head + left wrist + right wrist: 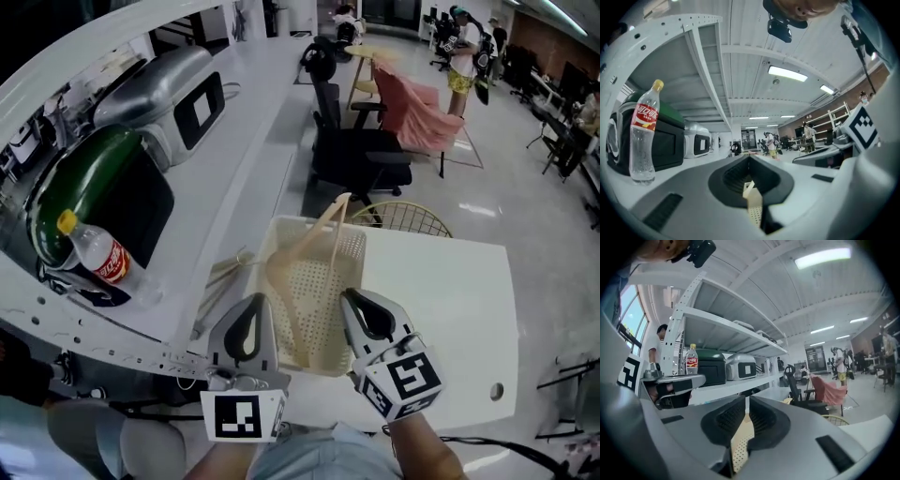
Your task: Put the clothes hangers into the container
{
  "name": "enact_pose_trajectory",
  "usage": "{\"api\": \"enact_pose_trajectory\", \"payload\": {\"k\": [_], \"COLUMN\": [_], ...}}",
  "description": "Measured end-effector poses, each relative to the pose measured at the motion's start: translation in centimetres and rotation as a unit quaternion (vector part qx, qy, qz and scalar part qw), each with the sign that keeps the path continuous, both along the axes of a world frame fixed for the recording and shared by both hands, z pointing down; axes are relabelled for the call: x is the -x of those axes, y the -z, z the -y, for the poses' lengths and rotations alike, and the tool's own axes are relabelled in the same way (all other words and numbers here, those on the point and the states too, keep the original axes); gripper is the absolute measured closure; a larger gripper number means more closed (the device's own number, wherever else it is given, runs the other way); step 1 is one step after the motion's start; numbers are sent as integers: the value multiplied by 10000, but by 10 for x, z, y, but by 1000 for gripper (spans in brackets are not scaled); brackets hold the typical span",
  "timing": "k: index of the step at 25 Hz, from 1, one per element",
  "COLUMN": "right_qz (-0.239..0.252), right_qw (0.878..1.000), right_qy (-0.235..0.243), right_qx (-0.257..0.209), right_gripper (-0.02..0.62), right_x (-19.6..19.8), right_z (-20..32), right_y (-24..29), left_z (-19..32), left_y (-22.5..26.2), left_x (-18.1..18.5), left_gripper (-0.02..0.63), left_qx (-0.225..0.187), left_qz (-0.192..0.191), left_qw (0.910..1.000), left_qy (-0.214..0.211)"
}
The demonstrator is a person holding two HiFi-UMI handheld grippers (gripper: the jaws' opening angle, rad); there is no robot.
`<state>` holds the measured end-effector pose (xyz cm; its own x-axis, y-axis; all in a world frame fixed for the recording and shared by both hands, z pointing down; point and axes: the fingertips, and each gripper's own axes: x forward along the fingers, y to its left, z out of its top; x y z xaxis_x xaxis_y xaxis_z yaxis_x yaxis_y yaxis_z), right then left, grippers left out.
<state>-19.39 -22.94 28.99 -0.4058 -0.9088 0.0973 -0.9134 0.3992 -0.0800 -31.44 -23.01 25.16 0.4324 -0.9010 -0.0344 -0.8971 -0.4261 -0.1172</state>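
White table (pixel 450 309): left claw (pixel 255 309), right claw (pixel 354 305) tight on rim of cream basket (pixel 349 251), hanger (pixel 281 279) inside.

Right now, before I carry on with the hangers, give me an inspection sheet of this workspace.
Surface: white table.
Job's things: cream perforated basket on the table; one hanger leaning out of it; more hangers lying just left of it.
Clutter: soda bottle, green appliance and silver appliance on the shelf.
Grippers: left gripper and right gripper at the basket's near rim, fingers shut on its wall.
Cables: nothing seen.
Surroundings: black office chair, pink cloth, a person far off.
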Motion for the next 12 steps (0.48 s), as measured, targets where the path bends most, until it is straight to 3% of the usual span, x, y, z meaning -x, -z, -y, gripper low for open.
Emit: {"api": "enact_pose_trajectory", "payload": {"k": [12], "right_qz": [-426], "right_qw": [9975], "right_qy": [-253], "right_qx": [-505], "right_gripper": [583], "right_x": [-54], "right_z": [-41], "right_y": [27], "left_z": [-33], "left_y": [24], "left_x": [-45], "left_gripper": [594], "left_qx": [-306], "left_qz": [-7], "left_qw": [9995], "left_qy": [22]}}
